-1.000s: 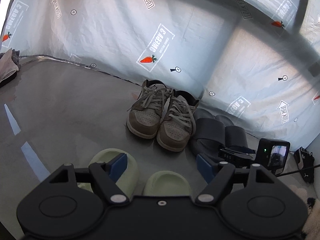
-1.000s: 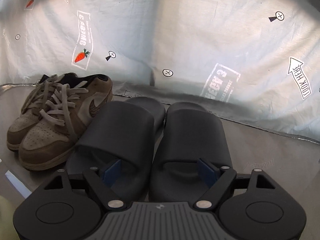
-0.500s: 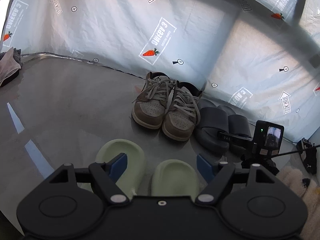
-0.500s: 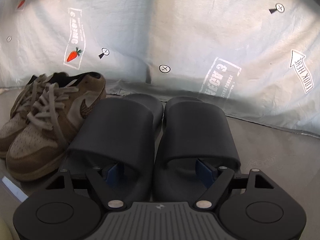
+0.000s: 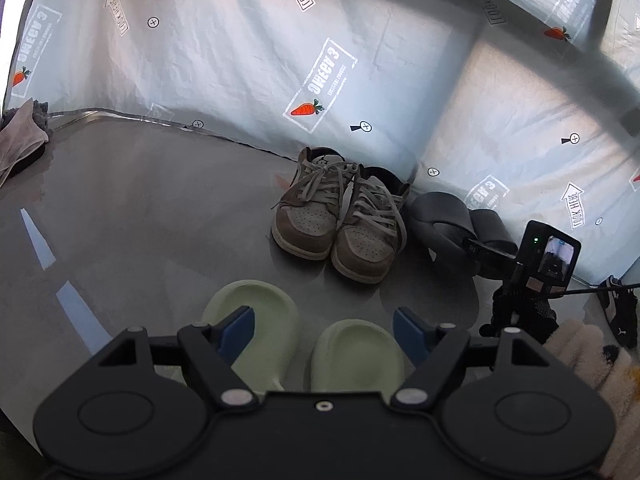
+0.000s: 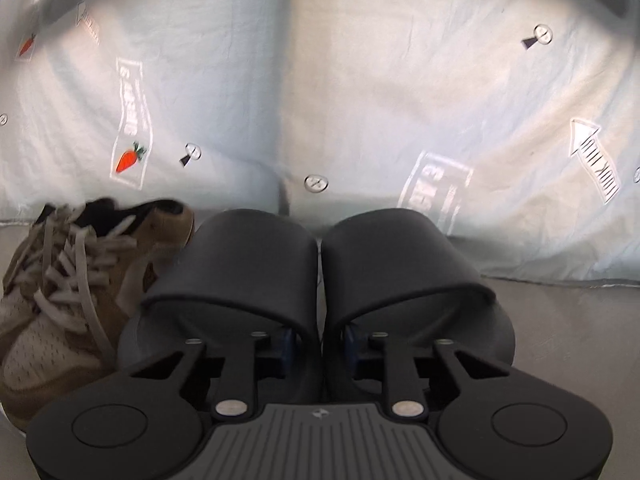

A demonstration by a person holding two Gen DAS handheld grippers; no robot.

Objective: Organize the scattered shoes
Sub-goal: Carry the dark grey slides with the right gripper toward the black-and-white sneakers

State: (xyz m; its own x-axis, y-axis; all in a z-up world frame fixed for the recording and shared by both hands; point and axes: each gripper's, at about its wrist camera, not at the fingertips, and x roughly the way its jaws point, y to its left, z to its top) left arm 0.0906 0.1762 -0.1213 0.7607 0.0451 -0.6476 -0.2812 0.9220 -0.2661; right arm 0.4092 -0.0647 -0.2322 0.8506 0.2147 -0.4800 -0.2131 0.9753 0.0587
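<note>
Pinching dark slides (image 6: 320, 280) together — right hand-held gripper (image 6: 318, 346), earlier apart; left (image 5: 323, 330) apart.

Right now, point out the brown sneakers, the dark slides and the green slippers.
brown sneakers (image 5: 306, 216): left wrist view, left shoe's toe box.
dark slides (image 6: 248, 256): right wrist view, left slide's strap.
green slippers (image 5: 356, 356): left wrist view, right slipper's footbed.

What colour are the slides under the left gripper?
Pale green slides, best seen in the left wrist view, below the open left gripper.

bare floor (image 5: 140, 216) left of sneakers (image 5: 340, 220), dark slides (image 6: 320, 272) against sheet (image 6: 360, 100)
</note>
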